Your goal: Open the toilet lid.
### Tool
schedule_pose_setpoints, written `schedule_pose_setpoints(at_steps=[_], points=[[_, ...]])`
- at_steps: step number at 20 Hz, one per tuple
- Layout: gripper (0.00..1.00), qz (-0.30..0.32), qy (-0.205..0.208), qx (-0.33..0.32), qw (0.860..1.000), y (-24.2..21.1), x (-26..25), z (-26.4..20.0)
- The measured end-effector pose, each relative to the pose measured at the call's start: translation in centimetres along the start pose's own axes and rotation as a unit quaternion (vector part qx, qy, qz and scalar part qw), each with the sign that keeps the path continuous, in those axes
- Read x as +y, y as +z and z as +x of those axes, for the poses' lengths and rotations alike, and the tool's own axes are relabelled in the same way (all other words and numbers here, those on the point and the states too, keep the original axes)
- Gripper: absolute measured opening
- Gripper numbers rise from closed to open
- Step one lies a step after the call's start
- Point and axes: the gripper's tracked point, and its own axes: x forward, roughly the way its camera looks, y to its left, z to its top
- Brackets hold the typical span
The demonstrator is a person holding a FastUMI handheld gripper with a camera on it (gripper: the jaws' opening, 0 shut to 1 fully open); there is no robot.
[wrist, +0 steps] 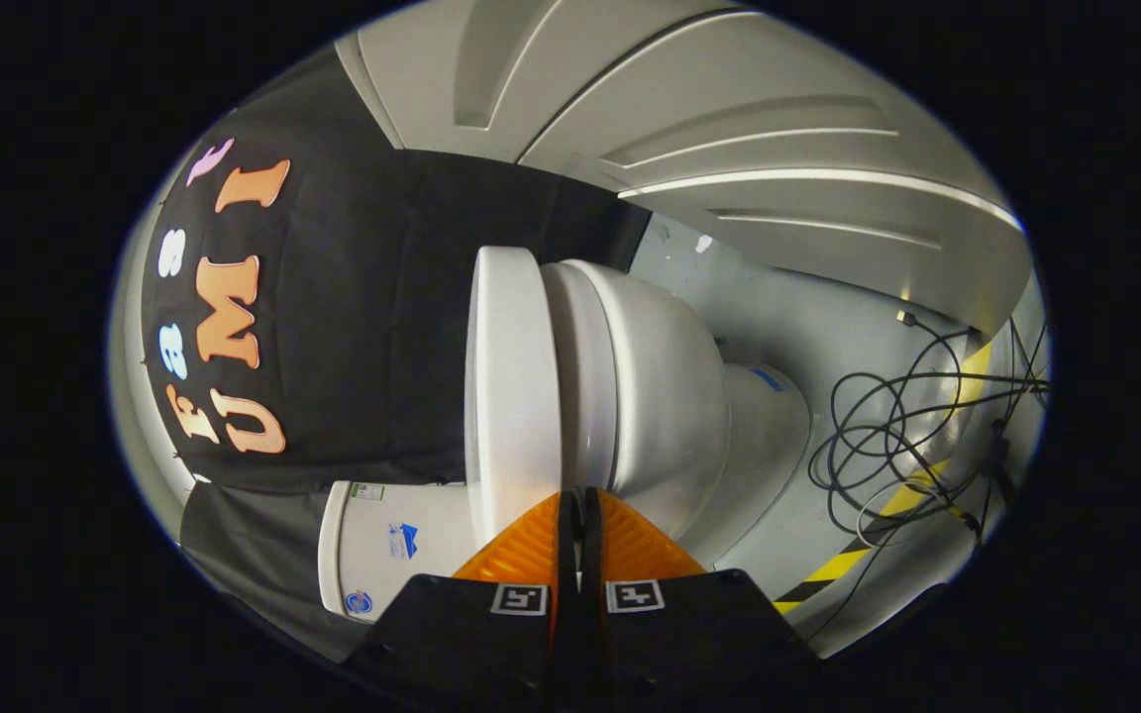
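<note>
**Lid edge just ahead of the fingers**

The lid [511, 396] lies closed against the bowl [660, 396], its long edge running straight away from the fingers [580, 510]; the seam between lid and bowl sits just beyond the tips; the fingers are clenched together, grasping nothing; one toilet, one tank [382, 555], one tangle of cables [887, 446] on the floor [788, 317].

Black cloth wall [363, 327]; pale panelled wall [729, 129]; grey floor [808, 327] with tangled cables [887, 436], yellow-black tape [828, 569].
</note>
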Motion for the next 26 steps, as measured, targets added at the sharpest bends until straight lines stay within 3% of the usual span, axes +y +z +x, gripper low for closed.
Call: schedule_pose_setpoints(at_steps=[11,21,26], points=[[0.08,-0.008,-0.002,-0.016,1.0,-0.2,0.6,0.1],[0.08,-0.124,-0.035,-0.053,0.99,-0.1,4.4,-1.1],[0.08,-0.196,-0.043,-0.107,0.974,0.7,8.3,-1.1]])
